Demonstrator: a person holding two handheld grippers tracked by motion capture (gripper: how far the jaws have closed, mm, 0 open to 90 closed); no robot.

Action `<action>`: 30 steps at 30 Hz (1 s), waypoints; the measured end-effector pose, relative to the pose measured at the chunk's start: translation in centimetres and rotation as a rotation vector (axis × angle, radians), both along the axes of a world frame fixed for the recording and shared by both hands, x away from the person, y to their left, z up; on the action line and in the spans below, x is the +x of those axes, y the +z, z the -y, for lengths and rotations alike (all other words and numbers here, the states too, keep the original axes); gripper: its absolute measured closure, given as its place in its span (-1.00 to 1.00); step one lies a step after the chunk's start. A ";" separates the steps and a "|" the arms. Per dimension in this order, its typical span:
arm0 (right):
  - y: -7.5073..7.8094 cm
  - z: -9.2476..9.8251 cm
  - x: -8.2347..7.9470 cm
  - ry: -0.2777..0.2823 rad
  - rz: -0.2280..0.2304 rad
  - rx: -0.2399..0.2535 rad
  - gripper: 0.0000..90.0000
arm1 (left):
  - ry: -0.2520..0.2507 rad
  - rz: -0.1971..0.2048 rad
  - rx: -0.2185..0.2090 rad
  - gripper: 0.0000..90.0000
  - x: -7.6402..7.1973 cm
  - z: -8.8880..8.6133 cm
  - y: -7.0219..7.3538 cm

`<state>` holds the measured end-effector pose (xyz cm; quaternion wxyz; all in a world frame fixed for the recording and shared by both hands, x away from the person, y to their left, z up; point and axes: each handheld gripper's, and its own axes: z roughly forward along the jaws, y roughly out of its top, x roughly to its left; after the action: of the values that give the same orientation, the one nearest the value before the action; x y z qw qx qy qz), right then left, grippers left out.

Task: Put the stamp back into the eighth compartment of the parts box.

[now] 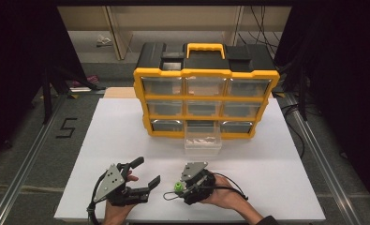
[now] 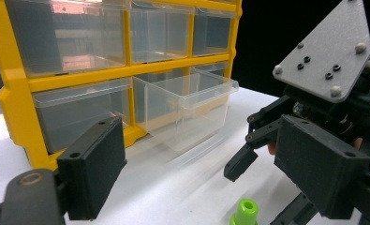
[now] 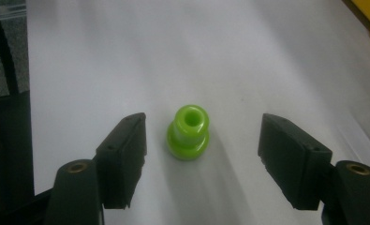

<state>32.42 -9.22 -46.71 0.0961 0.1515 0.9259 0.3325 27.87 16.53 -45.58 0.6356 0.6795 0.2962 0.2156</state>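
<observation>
The green peg (image 3: 188, 132) stands upright on the white table (image 1: 126, 140), hollow end up, squarely between the right gripper (image 3: 201, 161)'s jaws, which straddle it with a gap on each side, not touching. That gripper is clearly the nearer. The left gripper (image 1: 143, 173) hovers just beside it, jaws wide and empty. Ahead, the organizer (image 1: 206, 93) has one clear drawer (image 1: 202, 140) pulled out, probably the peg's destination.

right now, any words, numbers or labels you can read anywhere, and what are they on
"5": black tape mark on the grey floor left of the white table.
No brand or label can be read on the yellow and black organizer, its clear drawers, the green piece or either gripper.
</observation>
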 end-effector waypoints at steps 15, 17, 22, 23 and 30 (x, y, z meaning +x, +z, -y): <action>-1.0 -0.8 0.5 0.015 -0.020 -0.033 0.05 | 0.000 0.000 0.000 -0.64 0.0 0.0 0.0; -1.1 -0.9 0.5 0.017 -0.025 -0.038 0.09 | 0.000 0.000 0.000 -0.64 0.0 0.0 0.0; -1.2 -1.1 0.6 0.023 -0.023 -0.044 0.17 | 0.001 0.000 0.000 -0.64 0.0 0.0 0.0; -1.2 -1.1 0.6 0.023 -0.023 -0.044 0.17 | 0.001 0.000 0.000 -0.64 0.0 0.0 0.0; -1.3 -1.3 0.6 0.028 -0.036 -0.056 0.28 | 0.001 0.000 0.000 -0.64 0.0 -0.1 0.0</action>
<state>32.98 -7.91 -48.04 0.0789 0.1416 0.9384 0.3052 27.86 16.58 -45.57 0.6357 0.6792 0.2965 0.2161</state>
